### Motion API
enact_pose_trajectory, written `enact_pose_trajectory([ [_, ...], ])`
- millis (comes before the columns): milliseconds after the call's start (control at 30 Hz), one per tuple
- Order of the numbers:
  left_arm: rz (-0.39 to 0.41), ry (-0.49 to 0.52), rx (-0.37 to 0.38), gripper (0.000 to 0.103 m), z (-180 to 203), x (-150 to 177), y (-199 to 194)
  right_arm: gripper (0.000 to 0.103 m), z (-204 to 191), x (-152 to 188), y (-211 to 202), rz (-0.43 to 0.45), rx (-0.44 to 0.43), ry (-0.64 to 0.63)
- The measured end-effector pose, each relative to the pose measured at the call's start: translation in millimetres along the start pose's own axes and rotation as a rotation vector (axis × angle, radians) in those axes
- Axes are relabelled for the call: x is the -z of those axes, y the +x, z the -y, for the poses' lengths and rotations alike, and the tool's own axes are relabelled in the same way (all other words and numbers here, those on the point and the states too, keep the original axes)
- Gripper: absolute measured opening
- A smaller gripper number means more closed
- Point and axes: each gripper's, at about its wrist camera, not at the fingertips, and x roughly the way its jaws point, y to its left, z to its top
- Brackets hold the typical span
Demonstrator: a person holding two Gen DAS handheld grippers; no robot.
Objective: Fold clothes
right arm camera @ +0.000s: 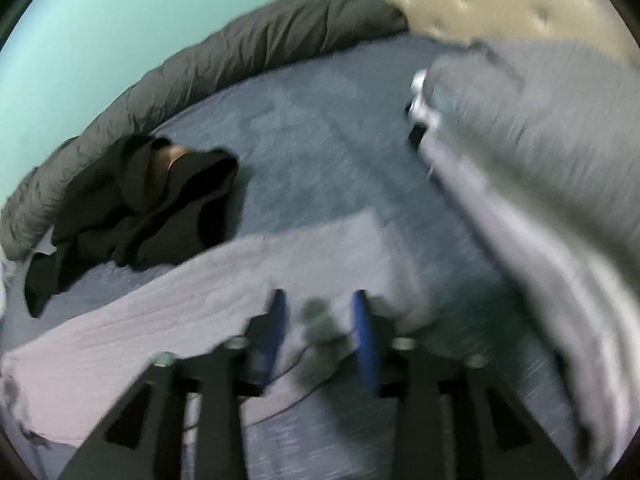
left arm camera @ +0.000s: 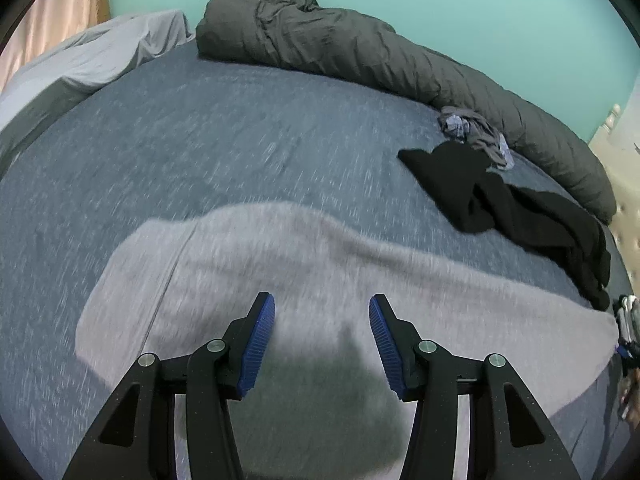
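Observation:
A light grey garment [left arm camera: 280,264] lies spread flat on the blue bed sheet [left arm camera: 200,132]. My left gripper [left arm camera: 322,320] hovers above its near part, open, with nothing between its blue pads [left arm camera: 258,344]. In the right wrist view the same grey garment [right arm camera: 200,300] stretches from lower left to centre, and my right gripper [right arm camera: 320,312] stands open over its near edge, empty. Both views are motion-blurred.
A crumpled black garment [left arm camera: 500,204] [right arm camera: 136,208] and a small bluish-grey bundle [left arm camera: 476,132] lie behind. A rolled dark grey duvet [left arm camera: 360,52] [right arm camera: 220,60] lines the far side by the teal wall. A grey pillow [right arm camera: 540,152] and tufted headboard [right arm camera: 500,0] are at right.

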Motion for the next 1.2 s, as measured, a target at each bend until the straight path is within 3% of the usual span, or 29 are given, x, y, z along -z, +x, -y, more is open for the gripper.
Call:
enact_pose_trajectory([
  [300, -0.030, -0.036, -0.026, 0.057, -26, 26, 1, 0.045, 15, 6, 11, 0.010, -0.117, 0.183],
  [433, -0.033, -0.048, -0.027, 0.057, -32, 32, 4, 0.045, 22, 11, 17, -0.050, -0.097, 0.247],
  [500, -0.033, -0.041, -0.029, 0.057, -32, 33, 5, 0.045, 23, 15, 14, -0.036, -0.131, 0.299],
  [667, -0.031, -0.041, -0.021, 0.058, -30, 34, 5, 0.045, 22, 24, 16, -0.049, -0.167, 0.351],
  [967, -0.035, -0.028, -0.026, 0.058, -32, 35, 3, 0.045, 22, 7, 27, -0.034, -0.139, 0.328],
  [1000, -0.036, -0.024, -0.028, 0.058, -33, 35, 2, 0.043, 23, 6, 29, -0.033, -0.137, 0.330],
  [1067, -0.037, -0.020, -0.034, 0.058, -35, 35, 1, 0.026, 20, 6, 28, -0.019, -0.129, 0.314],
  [1100, -0.037, -0.017, -0.037, 0.058, -36, 35, 1, 0.010, 18, 5, 24, -0.006, -0.114, 0.293],
  [1200, -0.035, -0.016, -0.040, 0.058, -40, 36, -2, 0.004, 13, 0, 7, 0.054, -0.085, 0.226],
])
